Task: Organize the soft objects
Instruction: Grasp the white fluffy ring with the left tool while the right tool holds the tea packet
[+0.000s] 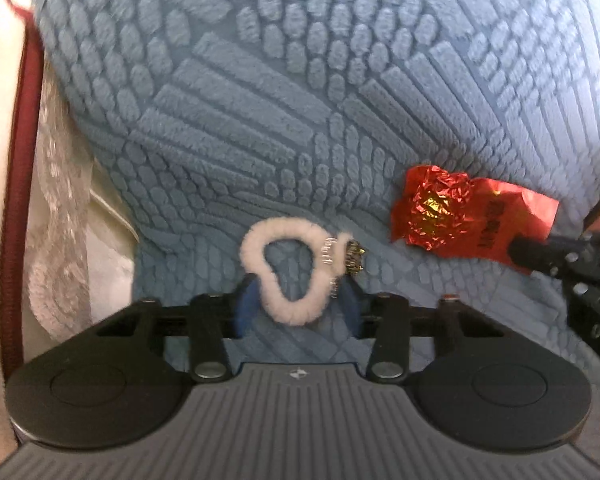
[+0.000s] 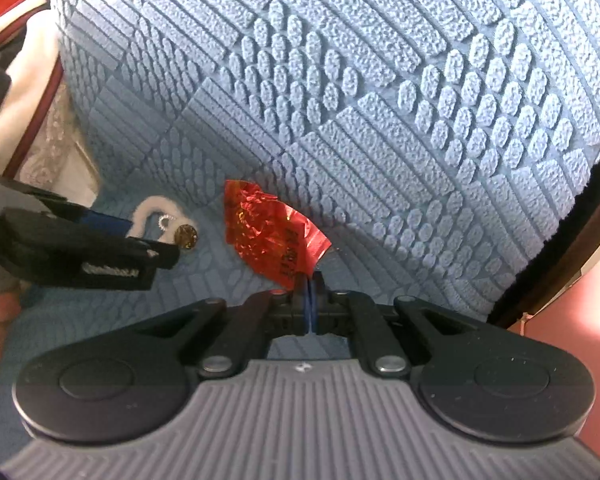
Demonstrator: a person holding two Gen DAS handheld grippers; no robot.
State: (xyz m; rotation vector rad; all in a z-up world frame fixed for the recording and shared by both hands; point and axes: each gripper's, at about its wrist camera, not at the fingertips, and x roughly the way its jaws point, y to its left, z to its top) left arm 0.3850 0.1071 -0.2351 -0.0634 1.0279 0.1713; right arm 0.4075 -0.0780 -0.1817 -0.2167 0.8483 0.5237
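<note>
My left gripper (image 1: 298, 294) stands partly open around the fluffy white hair tie (image 1: 286, 272), its pads not visibly pressing. My right gripper (image 2: 310, 280) pinches the red foil wrapper's (image 2: 274, 232) edge. Both things lie on the textured blue cushion (image 1: 300, 100).

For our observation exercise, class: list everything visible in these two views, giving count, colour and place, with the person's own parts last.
textured mat: one, light blue, under everything
fluffy loop: one, pale pink-white with gold and silver trim, on the mat between the left tool's fingers
foil wrapper: one, red with gold, pinched at one corner by the right tool
lace cloth: one, cream, beside the mat's left edge
left tool: one, black with blue pads, around the loop
right tool: one, black, shut on the wrapper
</note>
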